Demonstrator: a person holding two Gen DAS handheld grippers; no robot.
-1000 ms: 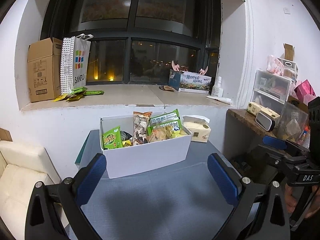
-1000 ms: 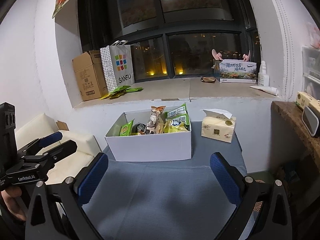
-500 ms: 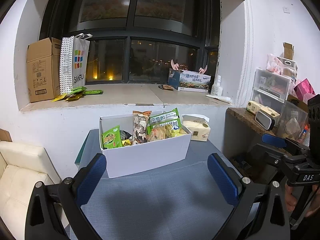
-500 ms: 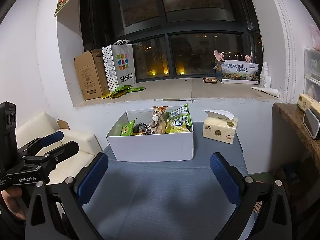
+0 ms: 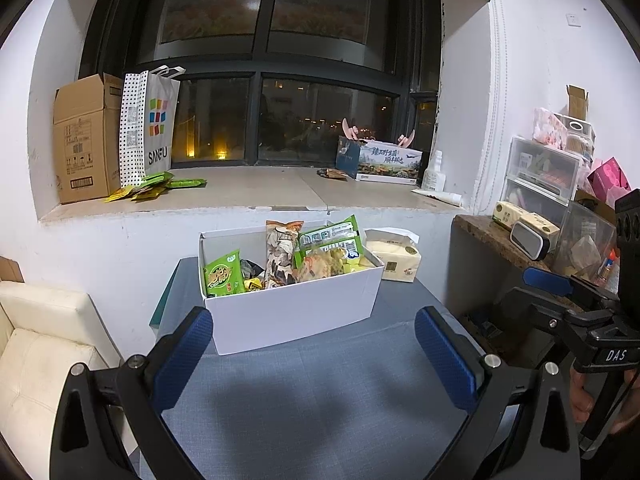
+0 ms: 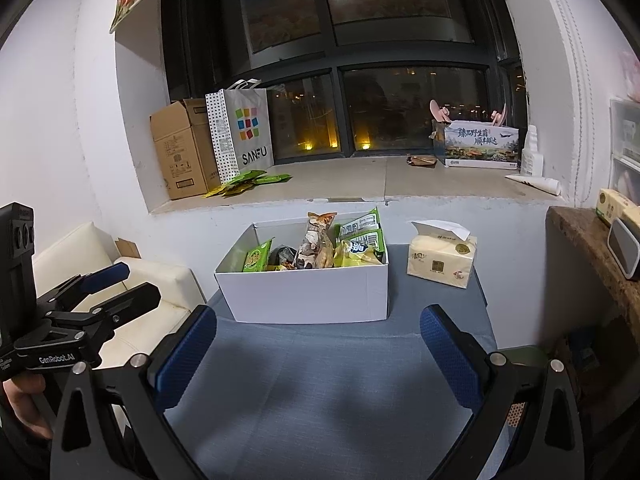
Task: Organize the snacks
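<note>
Item: white box point(image 5: 294, 308) on grey counter point(image 5: 320, 400), snack packets point(image 5: 280, 258) standing inside. My left tool point(image 5: 314, 354) and right tool point(image 6: 318, 350): both spread wide, empty, hanging short of the box. Change over the last second: none beyond slight drift. Packets lie boxed; sorted or awaiting sorting, undetermined.

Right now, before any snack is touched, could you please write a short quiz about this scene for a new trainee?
1. True or false: the white box on the grey table already holds snack packets.
2. What stands on the table beside the white box? A) tissue pack B) kettle C) bowl
3. Fill in: both the left gripper and the right gripper are ____ and hold nothing.

Key: 1 true. 2 A, the tissue pack. 3 open.
</note>
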